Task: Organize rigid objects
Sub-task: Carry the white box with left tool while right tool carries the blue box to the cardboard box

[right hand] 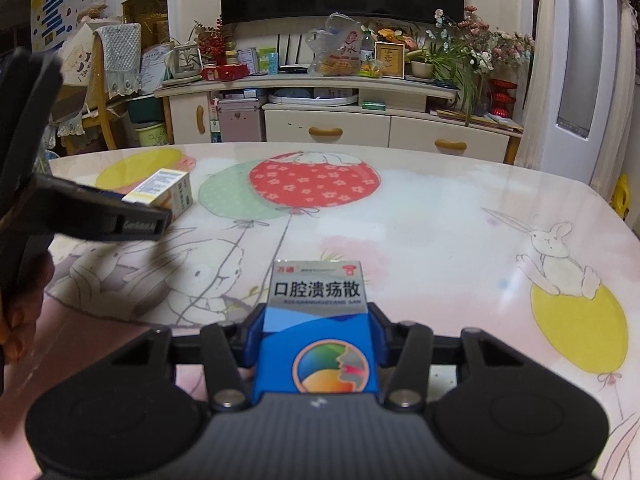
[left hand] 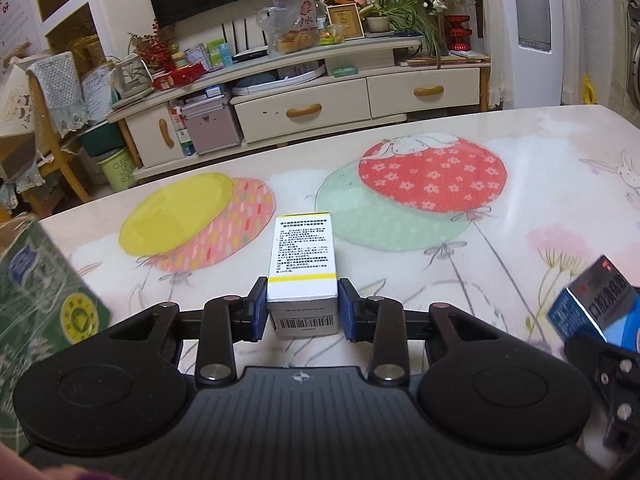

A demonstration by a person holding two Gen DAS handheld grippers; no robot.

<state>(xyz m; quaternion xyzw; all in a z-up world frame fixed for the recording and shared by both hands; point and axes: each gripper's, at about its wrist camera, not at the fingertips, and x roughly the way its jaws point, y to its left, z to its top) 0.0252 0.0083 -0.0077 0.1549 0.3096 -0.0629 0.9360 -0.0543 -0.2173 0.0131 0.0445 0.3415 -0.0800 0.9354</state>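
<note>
From the left wrist camera, the left gripper (left hand: 303,309) has its two blue-padded fingers (left hand: 258,307) pressed against the sides of a white box with yellow bands (left hand: 303,268), clamping it near the barcode end. The box lies lengthwise, pointing away from the camera, its printed text panel facing up, over the table (left hand: 540,168) with its balloon-and-rabbit print. Whether its underside touches the tabletop I cannot tell. At the left edge a green carton (left hand: 48,300) sits close to the lens, blurred. At the right edge part of a blue box (left hand: 596,300) shows, tilted, with black gripper parts below it.

From the right wrist camera, the right gripper (right hand: 316,334) is closed on that blue box (right hand: 316,332) — its blue pads grip both long sides, and the face with Chinese characters and a round multicoloured head logo points up toward the camera. The box's far end reaches out over the table (right hand: 440,216). To the left, the left gripper (right hand: 120,210) appears as a dark arm, and the white-and-yellow box (right hand: 164,192) sits at its tip, near the yellow balloon print — well apart from the blue box.
</note>
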